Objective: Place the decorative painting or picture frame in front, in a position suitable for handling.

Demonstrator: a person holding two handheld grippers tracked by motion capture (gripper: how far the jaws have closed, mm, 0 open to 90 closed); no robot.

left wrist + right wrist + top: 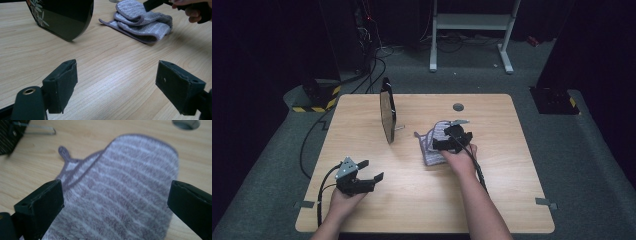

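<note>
Item: striped grey-lilac towel [437, 142], folded in loose layers, lying on the tabletop [422, 200] right of centre, its hanging loop pointing toward the mirror. Item: your right gripper [454, 141], poised directly over the towel, jaws spread wide with nothing between them; in the right gripper view the cloth [125, 195] spans the whole gap between the two pads, close beneath them. Item: your left gripper [362, 172], low near the front left of the tabletop, jaws likewise parted and empty, well apart from the towel [142, 25] seen beyond it in the left gripper view. Item: oval standing mirror [387, 112] with dark back, upright on a wire stand [37, 129], just to the left of the towel but not touching it. Item: round cable hole [458, 107] in the tabletop, behind the towel. Handling note: the step in hand looks to be taking hold of the towel. Lower your right gripper straight down until both pads sink past the top fold, then close on a bunched ridge or the piped edge rather than the flat middle, so you lift the layers you intend. Keep your wrist turned away from the mirror; a sideways drag could catch its stand. Hold your left gripper ready to pin or take a free corner.
</note>
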